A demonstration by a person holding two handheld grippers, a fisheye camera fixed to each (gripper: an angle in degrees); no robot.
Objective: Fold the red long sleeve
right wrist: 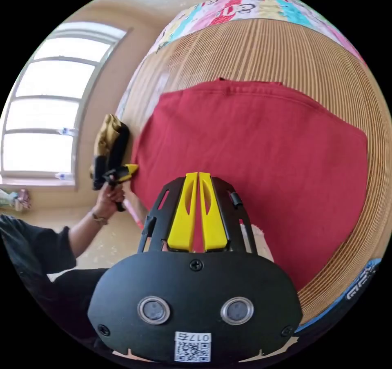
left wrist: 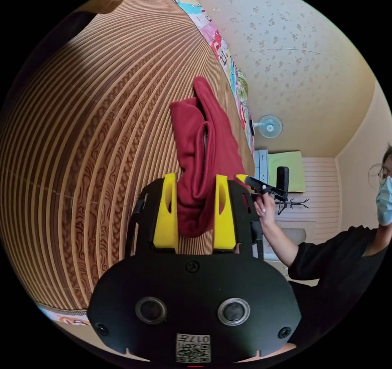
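Note:
The red long sleeve [right wrist: 253, 156] spreads wide over the striped mat in the right gripper view. In the left gripper view it shows as a bunched, edge-on fold [left wrist: 204, 148]. My left gripper [left wrist: 195, 177] has its yellow jaws pressed on a thick bunch of this red cloth. It also appears in the right gripper view, as the left gripper [right wrist: 122, 172] in a hand at the garment's left edge. My right gripper [right wrist: 198, 174] has its jaws together on the garment's near edge, with red cloth showing between them. In the left gripper view, the right gripper [left wrist: 261, 187] touches the cloth with its tip.
A brown striped woven mat [left wrist: 90, 140] covers the bed, with a colourful cartoon sheet [right wrist: 245, 7] along its edge. A window [right wrist: 41, 112] is on one wall. A wall fan [left wrist: 270, 126] and a coat stand [left wrist: 292, 202] stand beyond. The person's black sleeve [left wrist: 335, 258] is close by.

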